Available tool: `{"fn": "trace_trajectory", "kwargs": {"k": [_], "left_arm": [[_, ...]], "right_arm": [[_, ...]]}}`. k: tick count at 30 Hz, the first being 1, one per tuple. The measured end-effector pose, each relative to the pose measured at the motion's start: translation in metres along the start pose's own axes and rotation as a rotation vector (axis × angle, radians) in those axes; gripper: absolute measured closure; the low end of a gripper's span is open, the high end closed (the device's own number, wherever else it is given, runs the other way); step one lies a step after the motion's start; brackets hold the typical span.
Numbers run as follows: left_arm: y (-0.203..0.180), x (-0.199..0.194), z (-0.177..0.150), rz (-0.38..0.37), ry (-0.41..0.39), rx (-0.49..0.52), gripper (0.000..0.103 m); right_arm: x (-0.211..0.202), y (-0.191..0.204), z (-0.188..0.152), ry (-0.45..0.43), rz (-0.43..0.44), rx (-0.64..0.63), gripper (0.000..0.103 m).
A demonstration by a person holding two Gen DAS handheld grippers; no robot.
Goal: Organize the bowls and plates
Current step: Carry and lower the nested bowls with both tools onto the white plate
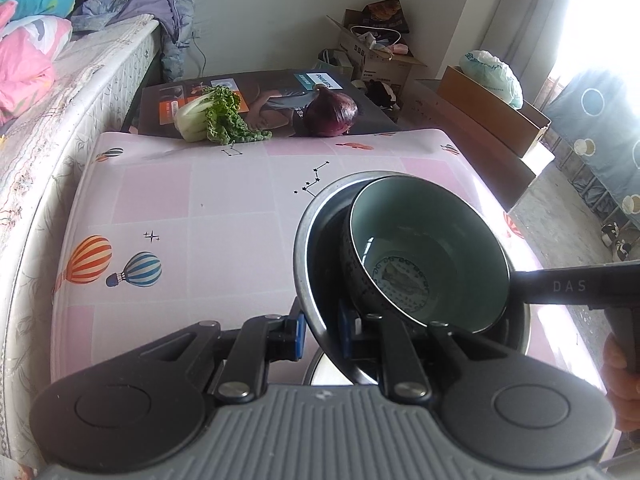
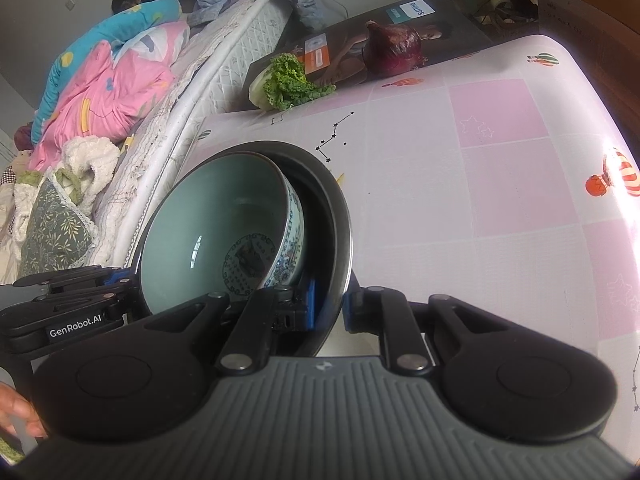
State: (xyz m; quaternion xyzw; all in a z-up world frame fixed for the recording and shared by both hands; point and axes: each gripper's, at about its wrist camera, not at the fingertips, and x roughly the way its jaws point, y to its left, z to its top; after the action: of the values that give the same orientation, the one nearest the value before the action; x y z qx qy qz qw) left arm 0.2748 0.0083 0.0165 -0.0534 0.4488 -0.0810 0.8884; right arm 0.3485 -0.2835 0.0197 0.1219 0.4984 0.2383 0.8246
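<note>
A steel bowl (image 1: 310,224) is held tilted above the pink table, with a pale green ceramic bowl (image 1: 432,256) leaning inside it. My left gripper (image 1: 320,336) is shut on the steel bowl's near rim. My right gripper (image 2: 330,308) is shut on the opposite rim of the steel bowl (image 2: 340,216); the ceramic bowl (image 2: 216,232), blue-patterned outside, rests inside. The right gripper enters the left wrist view from the right (image 1: 560,284). The left gripper shows at the left in the right wrist view (image 2: 80,300). A white plate edge (image 1: 324,372) peeks out below the steel bowl.
A bok choy (image 1: 212,116) and a red onion (image 1: 332,114) lie at the table's far edge on a dark Philips box (image 1: 264,92). A bed with quilts (image 1: 44,92) runs along the left. Cardboard boxes (image 1: 380,56) stand beyond the table (image 1: 224,200).
</note>
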Motion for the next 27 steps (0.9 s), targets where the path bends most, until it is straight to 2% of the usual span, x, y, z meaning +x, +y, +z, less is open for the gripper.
{"fn": "trace_trajectory", "kwargs": {"k": [13,27], "left_arm": [[-0.014,-0.009,-0.036,-0.027,0.044,-0.002,0.087],[-0.017,0.006,-0.075,-0.034,0.129,-0.016,0.085]], "right_arm": [[-0.017,-0.010,-0.050,0.029,-0.006,0.037,0.089],[-0.007,-0.019,-0.098,0.093,-0.043,0.034,0.088]]}}
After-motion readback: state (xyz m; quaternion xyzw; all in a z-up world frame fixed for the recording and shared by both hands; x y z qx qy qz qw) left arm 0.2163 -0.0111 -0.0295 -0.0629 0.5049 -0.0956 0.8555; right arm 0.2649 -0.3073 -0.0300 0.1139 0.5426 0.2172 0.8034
